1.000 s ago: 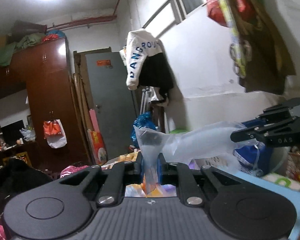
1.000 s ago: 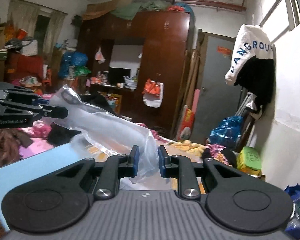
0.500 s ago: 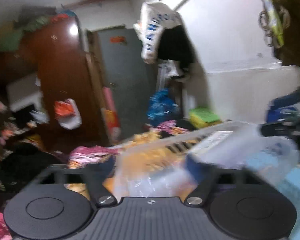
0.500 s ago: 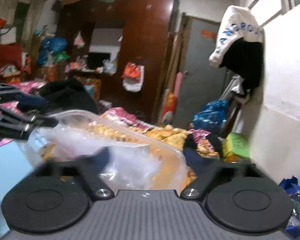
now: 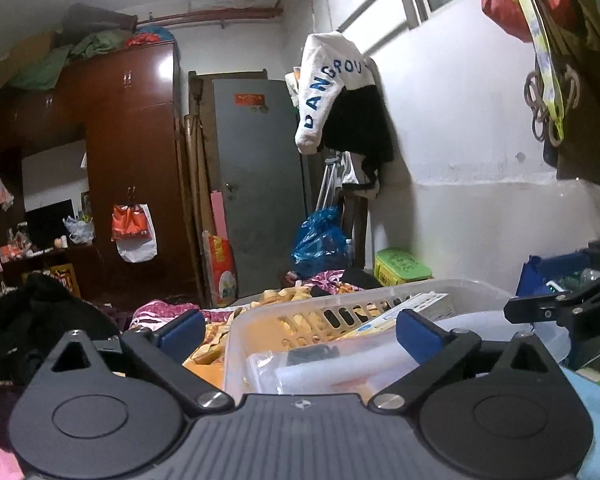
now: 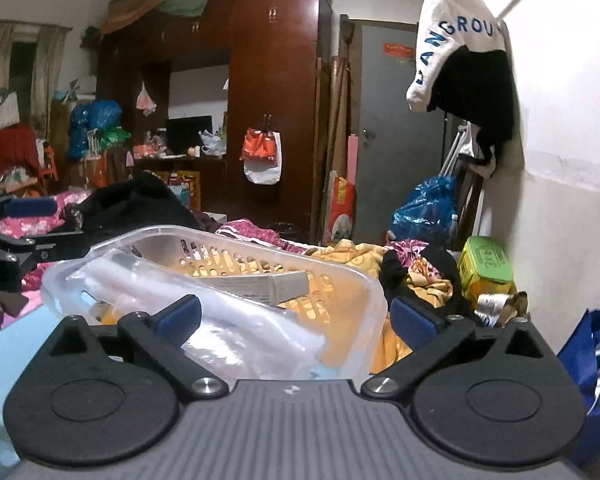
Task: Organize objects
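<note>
Tongs on both sides are spread wide and hold nothing. The left tongs (image 5: 298,330) have blue pads, one on each side of a clear plastic basket (image 5: 380,292). The right tongs (image 6: 296,314) have blue pads too, and they sit just in front of the same basket (image 6: 260,248). From the left camera, the right tongs (image 5: 560,304) show at the far right edge, near the basket's corner. From the right camera, the left tongs (image 6: 16,236) show at the far left edge, beside the basket.

The basket has rows of holes in its walls. A clear plastic bag (image 6: 236,316) lies inside it, crumpled and loose, and no tongs touch it. In the left camera the bag (image 5: 332,364) lies low in the basket, between the two blue pads. A flat box (image 6: 260,284) with printed lines also lies in the basket, behind the bag.

The basket rests on a light blue cover (image 6: 12,344). Behind it is a bed with a yellow blanket (image 6: 352,252) and a black pile of clothes (image 6: 140,204). A brown wardrobe (image 6: 276,92) stands at the back next to a gray door (image 6: 396,136). A white shirt (image 6: 448,40) with blue letters hangs on the wall. A blue bag (image 6: 428,208) sits on the floor below it, and a green box (image 6: 486,260) is near the wall.
</note>
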